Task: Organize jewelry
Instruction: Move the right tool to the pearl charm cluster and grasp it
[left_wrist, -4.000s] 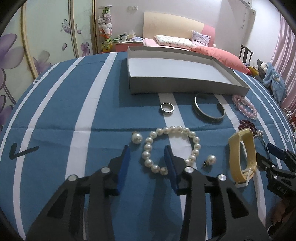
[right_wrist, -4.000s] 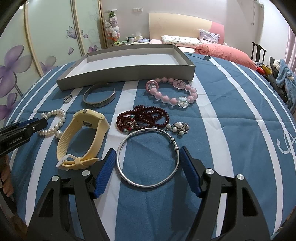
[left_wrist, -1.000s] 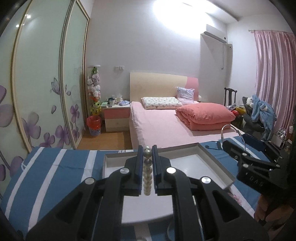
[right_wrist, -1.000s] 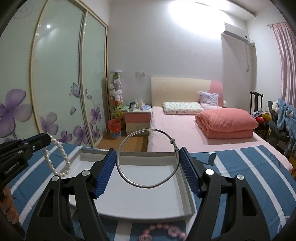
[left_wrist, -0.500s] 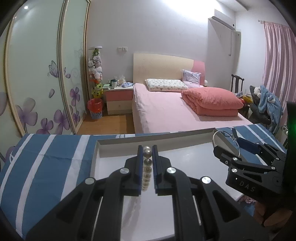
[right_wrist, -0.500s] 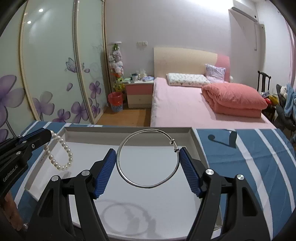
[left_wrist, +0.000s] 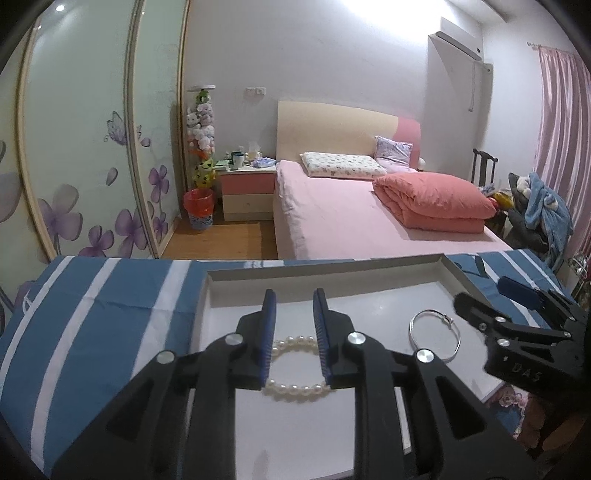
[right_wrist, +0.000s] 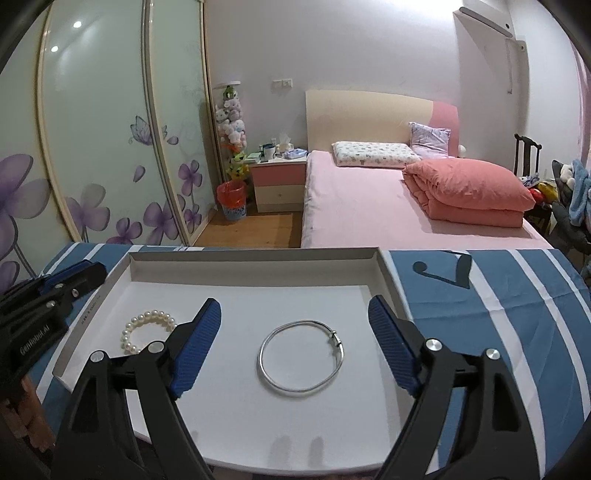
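The left tongs (left_wrist: 294, 328) stand narrowly parted and hold nothing; the pearl bracelet (left_wrist: 295, 363) lies just below and between their tips, on the floor of the grey tray (left_wrist: 456, 275). The right tongs (right_wrist: 295, 343) gape wide, also holding nothing, with the silver bangle (right_wrist: 301, 356) lying flat in the same tray between their blue pads. The tray rests on the blue-and-white striped bench (right_wrist: 498, 295).

Your left gripper's fingers (left_wrist: 267, 332) cover both sides of the pearl bracelet (left_wrist: 295, 387), so you only see the beads between the jaws. The tray's (right_wrist: 255, 258) near edge drops out of frame under your right gripper (right_wrist: 295, 347). Small print on its left wall is unreadable.
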